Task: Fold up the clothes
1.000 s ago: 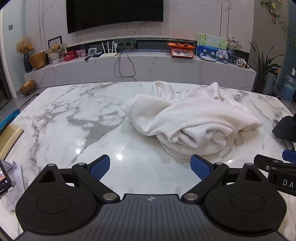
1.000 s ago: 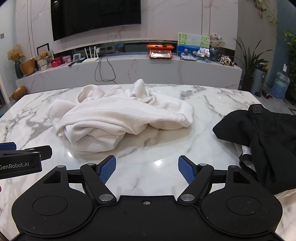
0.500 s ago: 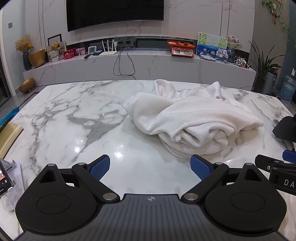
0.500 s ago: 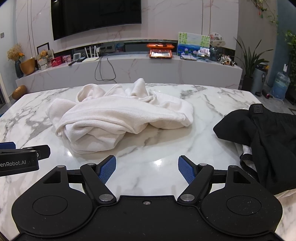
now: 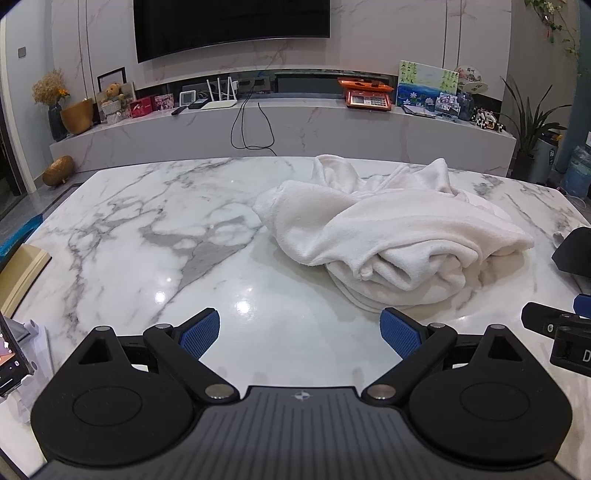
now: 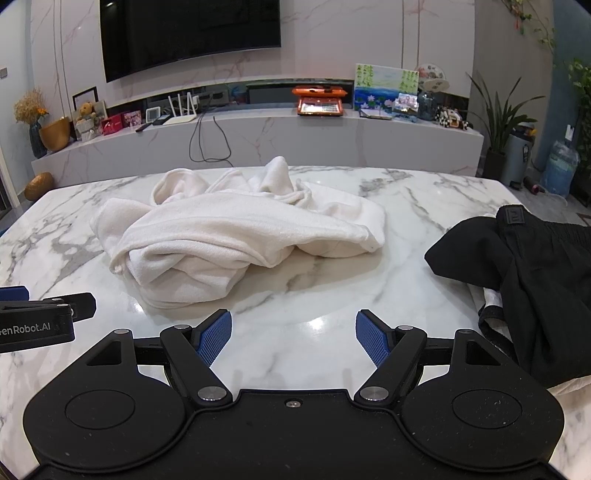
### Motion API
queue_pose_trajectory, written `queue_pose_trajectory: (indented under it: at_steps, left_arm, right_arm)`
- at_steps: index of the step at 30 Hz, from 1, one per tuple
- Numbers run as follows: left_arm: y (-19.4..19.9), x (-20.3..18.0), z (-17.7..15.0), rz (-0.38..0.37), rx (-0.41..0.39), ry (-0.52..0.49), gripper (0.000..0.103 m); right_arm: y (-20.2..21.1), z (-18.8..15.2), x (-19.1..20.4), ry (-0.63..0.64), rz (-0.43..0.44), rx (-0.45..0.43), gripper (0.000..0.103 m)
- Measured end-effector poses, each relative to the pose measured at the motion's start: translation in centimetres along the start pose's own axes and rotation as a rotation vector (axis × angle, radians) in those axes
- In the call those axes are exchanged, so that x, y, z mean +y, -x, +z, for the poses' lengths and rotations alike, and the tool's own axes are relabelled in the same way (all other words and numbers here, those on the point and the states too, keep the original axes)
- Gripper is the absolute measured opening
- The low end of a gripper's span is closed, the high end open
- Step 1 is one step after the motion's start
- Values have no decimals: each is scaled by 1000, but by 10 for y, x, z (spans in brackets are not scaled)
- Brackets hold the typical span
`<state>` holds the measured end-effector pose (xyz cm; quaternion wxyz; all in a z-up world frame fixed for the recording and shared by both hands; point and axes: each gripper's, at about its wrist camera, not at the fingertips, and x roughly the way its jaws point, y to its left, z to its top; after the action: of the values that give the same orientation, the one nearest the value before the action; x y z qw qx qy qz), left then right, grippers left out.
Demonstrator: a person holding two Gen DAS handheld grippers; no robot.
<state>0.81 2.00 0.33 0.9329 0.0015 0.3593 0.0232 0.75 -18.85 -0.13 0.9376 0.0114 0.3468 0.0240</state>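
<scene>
Both claws stand wide and hold nothing: left claw (image 5: 299,332), right claw (image 6: 293,336). Ahead on the white marble counter (image 5: 147,236) lies the crumpled white fleece garment (image 5: 391,236), its long axis left to right, between them, about equally near.

marble table (image 5: 155,236); dark tv (image 5: 231,27) on marble wall; long marble console (image 6: 258,136); potted plant (image 6: 498,118).
</scene>
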Motion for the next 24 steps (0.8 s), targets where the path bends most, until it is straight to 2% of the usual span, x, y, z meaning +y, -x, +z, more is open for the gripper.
queue_pose_trajectory:
  at_steps: [16, 24]
  left_arm:
    - [-1, 8, 2, -6, -3, -15, 95]
    - [-9, 22, 31, -28, -22, -51, 90]
  right_arm:
    - [-1, 4, -9, 3, 8, 0, 73]
    - [-9, 22, -15, 85, 56, 6, 73]
